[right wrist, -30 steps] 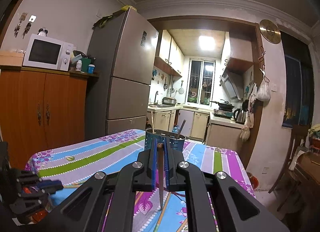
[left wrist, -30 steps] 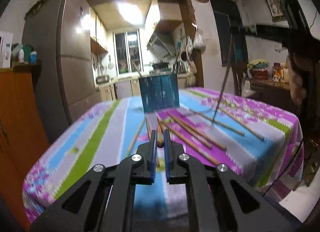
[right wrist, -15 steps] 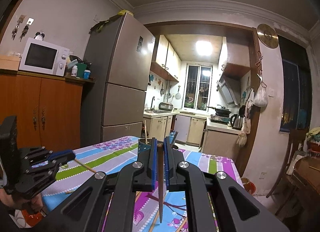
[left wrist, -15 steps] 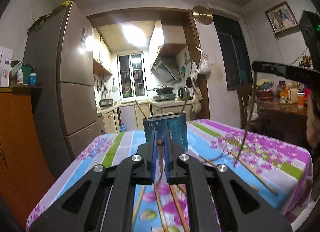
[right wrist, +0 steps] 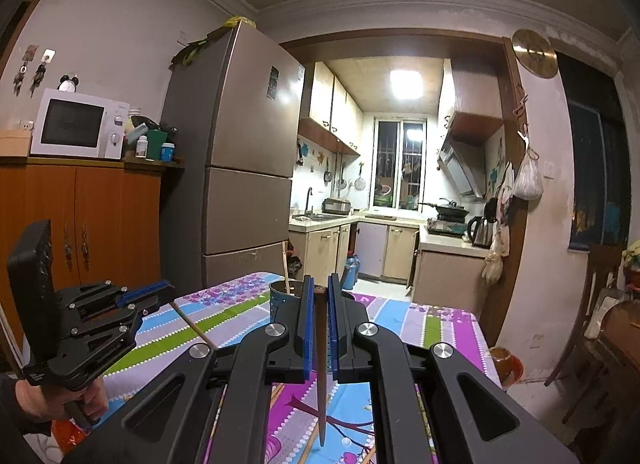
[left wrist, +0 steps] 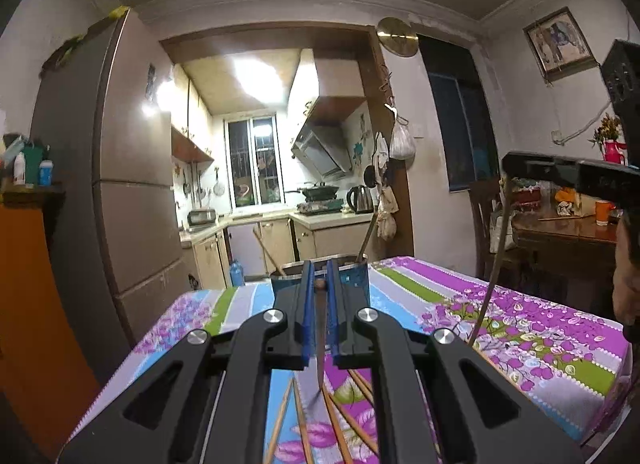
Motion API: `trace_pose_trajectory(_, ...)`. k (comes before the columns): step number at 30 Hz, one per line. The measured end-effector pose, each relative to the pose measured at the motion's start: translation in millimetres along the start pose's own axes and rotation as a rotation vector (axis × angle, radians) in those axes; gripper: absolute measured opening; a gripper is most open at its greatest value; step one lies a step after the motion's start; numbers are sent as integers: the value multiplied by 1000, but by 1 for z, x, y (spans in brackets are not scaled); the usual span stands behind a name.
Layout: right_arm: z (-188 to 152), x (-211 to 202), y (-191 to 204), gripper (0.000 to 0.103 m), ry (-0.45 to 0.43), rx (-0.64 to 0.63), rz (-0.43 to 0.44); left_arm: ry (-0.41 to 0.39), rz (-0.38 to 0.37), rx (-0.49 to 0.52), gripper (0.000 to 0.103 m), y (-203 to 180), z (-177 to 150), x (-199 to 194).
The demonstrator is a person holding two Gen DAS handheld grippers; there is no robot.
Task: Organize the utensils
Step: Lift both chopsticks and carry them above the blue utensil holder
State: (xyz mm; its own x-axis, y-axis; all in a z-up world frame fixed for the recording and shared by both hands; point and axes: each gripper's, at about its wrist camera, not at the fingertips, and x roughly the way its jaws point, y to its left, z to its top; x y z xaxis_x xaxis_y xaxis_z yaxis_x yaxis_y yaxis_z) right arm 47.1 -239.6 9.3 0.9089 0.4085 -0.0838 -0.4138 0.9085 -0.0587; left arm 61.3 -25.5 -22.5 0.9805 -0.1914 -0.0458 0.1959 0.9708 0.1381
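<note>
Both tongs, left (left wrist: 318, 296) and right (right wrist: 319, 304), each clench one slim tapered wooden chopstick (left wrist: 319, 360) (right wrist: 321, 376), tip hanging down above the floral cloth surface (left wrist: 520, 328); a blue cylindrical holder (right wrist: 282, 302) stands just ahead.

Utensil holder (left wrist: 358, 276) mostly hidden behind hand-held gripper (left wrist: 319, 292).

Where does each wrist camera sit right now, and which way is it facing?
Left wrist: sits on the left gripper, looks along its fingers at the utensil holder; a chopstick between them; right gripper at right.
Right wrist: sits on the right gripper, facing the kitchen; dark chopstick gripped; left gripper and hand at left.
Shared: holder, floral tablecloth, fridge, kitchen window.
</note>
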Motion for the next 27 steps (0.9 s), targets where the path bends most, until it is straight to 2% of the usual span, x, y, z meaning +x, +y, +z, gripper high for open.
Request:
trace_pose_trajectory(5, 12, 12, -6, 8, -1, 5, 8, -19, -3, 17, 5, 4, 19, 5)
trace_pose_trajectory(11, 40, 26, -15, 8, -1, 8, 13, 5, -43, 30, 5, 12, 48, 17)
trace_pose_trajectory(16, 76, 42, -25, 8, 1, 38, 22, 11, -63, 18, 5, 27, 90, 31)
trace_pose_trajectory(27, 156, 76, -43, 8, -35, 107, 45, -6, -79, -41, 5, 46, 148, 64)
